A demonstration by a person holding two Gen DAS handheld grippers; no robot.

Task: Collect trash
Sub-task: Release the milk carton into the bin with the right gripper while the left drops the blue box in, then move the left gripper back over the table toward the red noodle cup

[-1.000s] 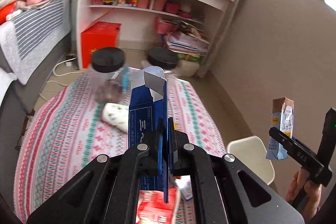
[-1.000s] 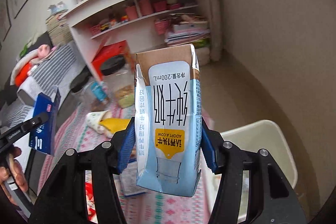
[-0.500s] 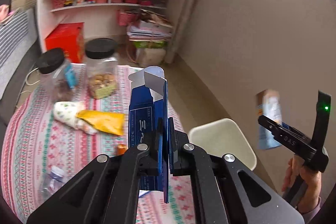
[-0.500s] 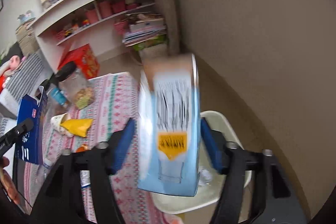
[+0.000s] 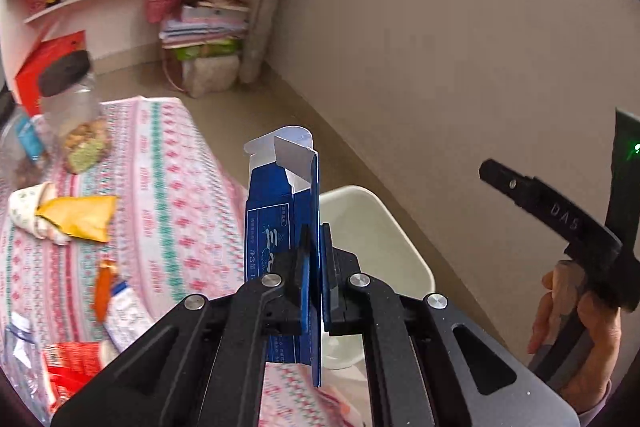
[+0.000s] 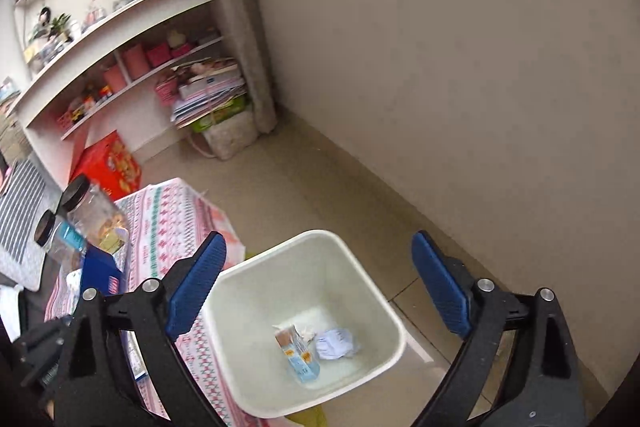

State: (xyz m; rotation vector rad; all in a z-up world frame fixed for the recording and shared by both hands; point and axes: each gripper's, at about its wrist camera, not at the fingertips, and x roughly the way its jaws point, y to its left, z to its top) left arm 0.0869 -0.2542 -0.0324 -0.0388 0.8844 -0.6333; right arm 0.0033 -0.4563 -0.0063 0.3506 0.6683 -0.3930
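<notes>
Right gripper [image 6: 318, 291] gapes wide above the bin [image 6: 280, 267], rim clear of the table [image 6: 168, 219]; left gripper [image 5: 314, 259] clamps a blue box [image 5: 276, 219], its print unreadable.

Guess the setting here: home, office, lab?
Most likely a lived-in room at home: white wall shelves packed with books and pink bins, a table under a patterned cloth with snack jars, and a small white bin on the floor.

The blue carton [image 5: 280, 227] hides part of the white bin [image 5: 372, 227], the plastic bottle [image 5: 18, 355] is cut off at the left edge, and carton print is illegible
</notes>
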